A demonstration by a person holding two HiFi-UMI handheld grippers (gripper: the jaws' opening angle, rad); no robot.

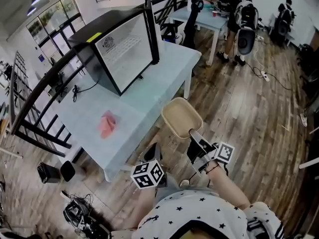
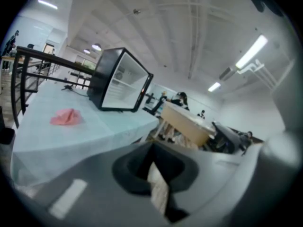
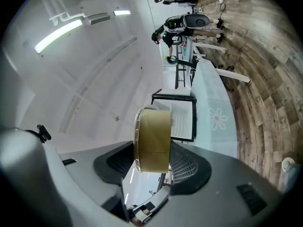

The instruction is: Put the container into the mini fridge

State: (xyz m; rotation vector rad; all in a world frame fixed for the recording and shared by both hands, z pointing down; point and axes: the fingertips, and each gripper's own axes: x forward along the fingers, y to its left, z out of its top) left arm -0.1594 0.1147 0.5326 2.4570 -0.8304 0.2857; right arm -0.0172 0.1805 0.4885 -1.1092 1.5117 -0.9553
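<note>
The black mini fridge (image 1: 119, 49) stands on the pale table (image 1: 89, 113) with its door (image 1: 151, 31) swung open and white shelves showing inside. My right gripper (image 1: 194, 133) is shut on the rim of a beige container (image 1: 182, 117), held off the table's near edge over the wood floor. In the right gripper view the container (image 3: 152, 140) sits edge-on between the mesh pads, with the open fridge (image 3: 182, 117) beyond it. My left gripper (image 1: 152, 152) hangs lower, near the table's corner, its jaws together and holding nothing. The left gripper view shows the fridge (image 2: 120, 82) and the container (image 2: 185, 124).
A crumpled pink cloth (image 1: 107, 123) lies on the table in front of the fridge. A dark railing (image 1: 40, 91) runs behind the table. Black boxes and cables (image 1: 75, 210) lie on the floor at lower left. A person (image 1: 234, 14) stands at a second table (image 1: 204, 21) behind.
</note>
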